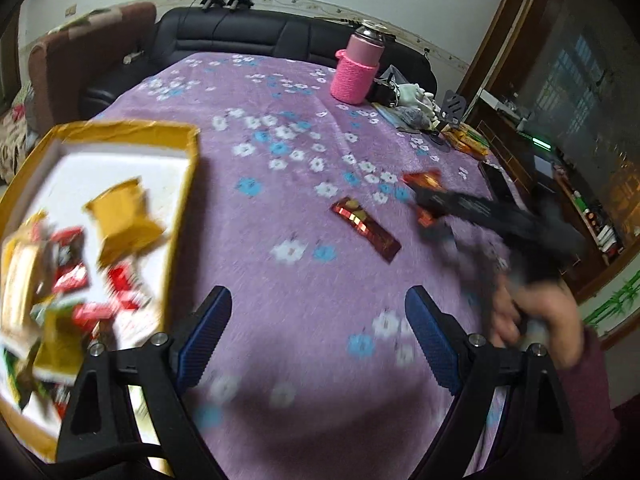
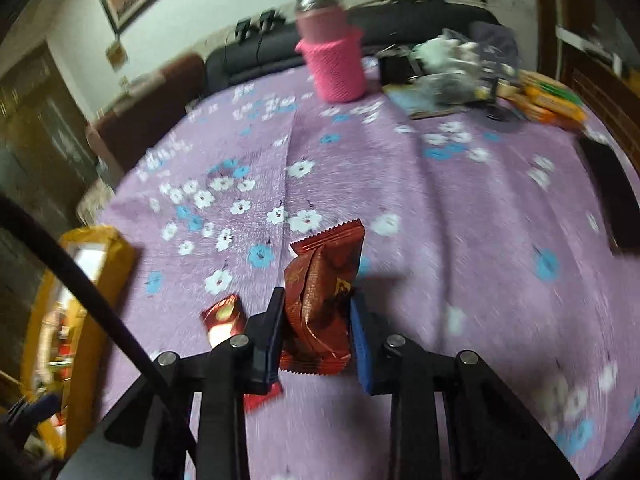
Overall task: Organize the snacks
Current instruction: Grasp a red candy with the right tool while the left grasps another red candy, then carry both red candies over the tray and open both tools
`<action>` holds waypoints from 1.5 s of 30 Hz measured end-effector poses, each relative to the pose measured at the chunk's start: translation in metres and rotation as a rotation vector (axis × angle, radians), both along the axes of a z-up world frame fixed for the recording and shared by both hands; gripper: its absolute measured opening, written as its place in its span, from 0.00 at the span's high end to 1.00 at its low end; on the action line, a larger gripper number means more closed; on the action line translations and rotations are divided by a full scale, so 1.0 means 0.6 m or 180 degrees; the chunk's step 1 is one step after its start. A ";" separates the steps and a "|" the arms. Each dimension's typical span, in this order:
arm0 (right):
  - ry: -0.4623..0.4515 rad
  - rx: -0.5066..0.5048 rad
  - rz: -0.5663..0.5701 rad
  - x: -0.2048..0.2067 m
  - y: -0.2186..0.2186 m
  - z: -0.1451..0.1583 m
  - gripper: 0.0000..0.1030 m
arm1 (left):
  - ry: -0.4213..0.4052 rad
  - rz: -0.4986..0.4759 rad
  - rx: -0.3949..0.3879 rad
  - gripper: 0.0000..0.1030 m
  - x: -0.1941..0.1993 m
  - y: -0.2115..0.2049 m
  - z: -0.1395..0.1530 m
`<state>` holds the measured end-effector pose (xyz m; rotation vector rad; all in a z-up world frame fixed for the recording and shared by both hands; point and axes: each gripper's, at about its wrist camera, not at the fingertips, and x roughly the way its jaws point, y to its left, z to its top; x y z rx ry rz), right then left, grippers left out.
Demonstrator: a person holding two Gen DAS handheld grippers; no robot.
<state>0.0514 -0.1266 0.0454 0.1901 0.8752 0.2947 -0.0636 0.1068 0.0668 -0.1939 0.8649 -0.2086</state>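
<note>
Snack packet [image 2: 322, 300] sits clamped upright inside right gripper [image 2: 318, 320].

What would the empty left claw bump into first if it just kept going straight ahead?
Probably the dark red snack bar lying on the purple cloth. The left gripper has its jaws open and points across the cloth roughly toward it, with nothing nearer in between, though depth is hard to judge through the fisheye.

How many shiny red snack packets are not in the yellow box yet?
2. One red packet is pinched in the right gripper above the purple cloth. The other packet lies flat mid-table. More may hide outside the yellow box.
</note>
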 end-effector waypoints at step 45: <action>-0.0272 0.0378 0.0106 -0.077 0.009 0.005 0.71 | -0.0159 0.0586 0.0059 0.74 -0.002 0.199 0.041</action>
